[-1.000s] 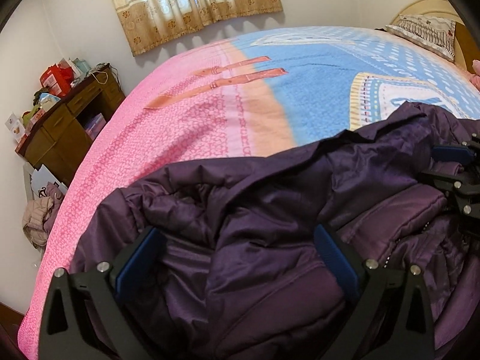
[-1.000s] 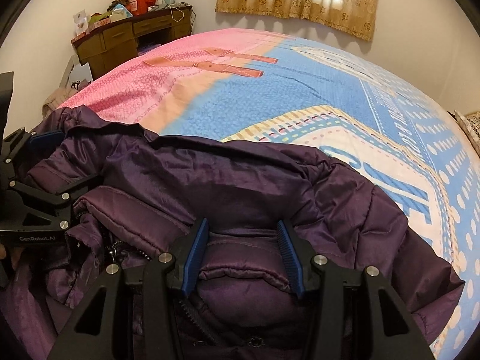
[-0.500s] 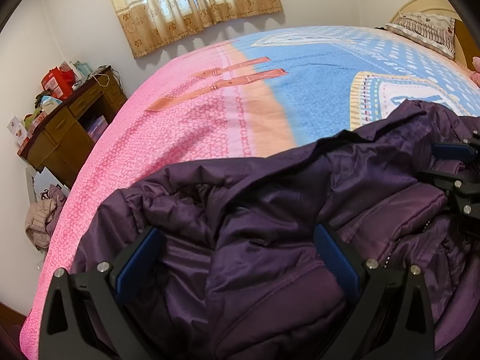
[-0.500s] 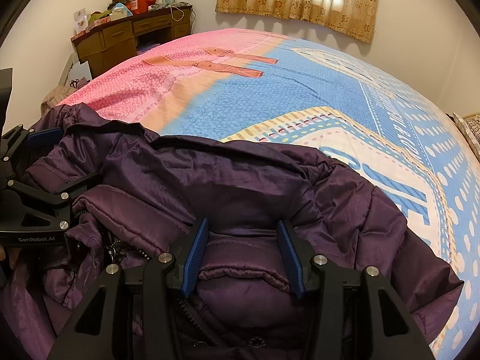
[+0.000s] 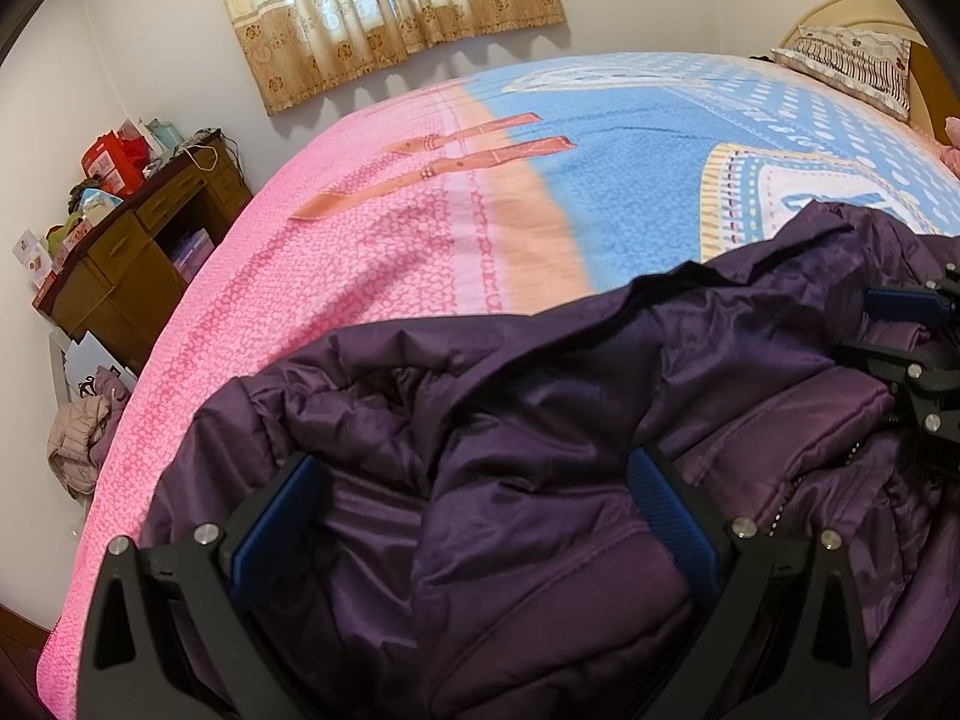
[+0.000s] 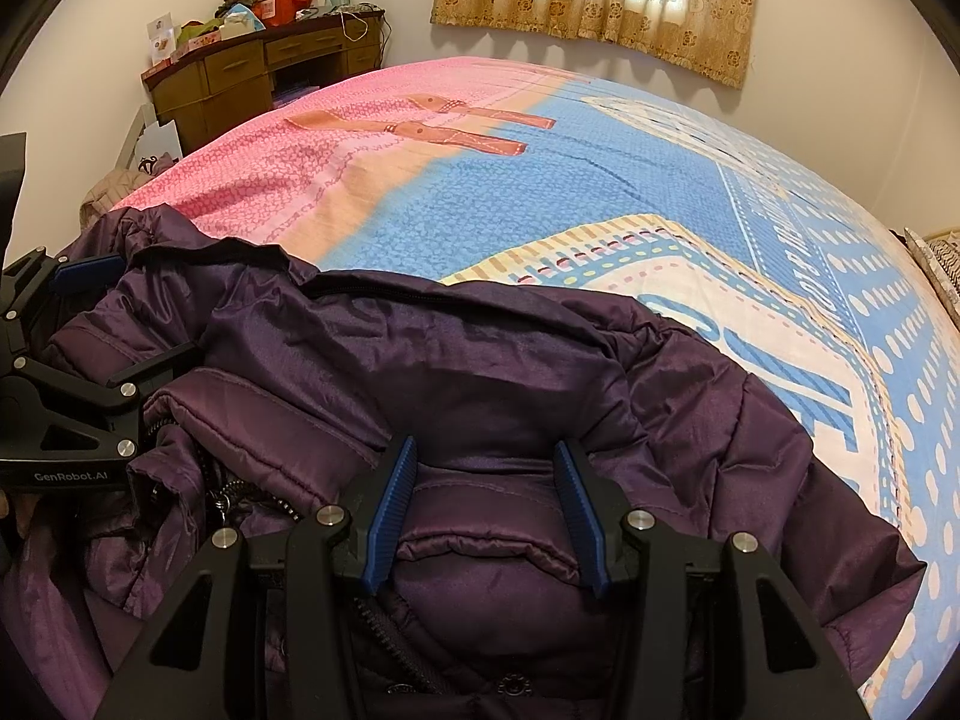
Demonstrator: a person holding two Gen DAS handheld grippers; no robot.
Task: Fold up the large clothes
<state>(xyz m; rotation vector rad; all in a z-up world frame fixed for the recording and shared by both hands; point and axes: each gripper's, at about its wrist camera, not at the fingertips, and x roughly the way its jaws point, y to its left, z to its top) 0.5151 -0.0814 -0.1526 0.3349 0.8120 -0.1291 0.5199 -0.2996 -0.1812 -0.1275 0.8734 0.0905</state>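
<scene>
Left wrist view takes in a wooden desk with a cluttered tabletop at far left against the wall, then a bed whose cover runs from pink into blue. On the near part of that bed lies a dark purple padded jacket, rumpled and bunched. The left gripper stands wide open — its blue pads flank a thick fold of the jacket, and whether they press it cannot be told. At the right edge the right gripper reaches in over the jacket's zipper side.

From the right wrist view, the left gripper sits at far left over the jacket. The right gripper is about half open — a padded, seamed band of the jacket lies between its pads, touching both.
</scene>
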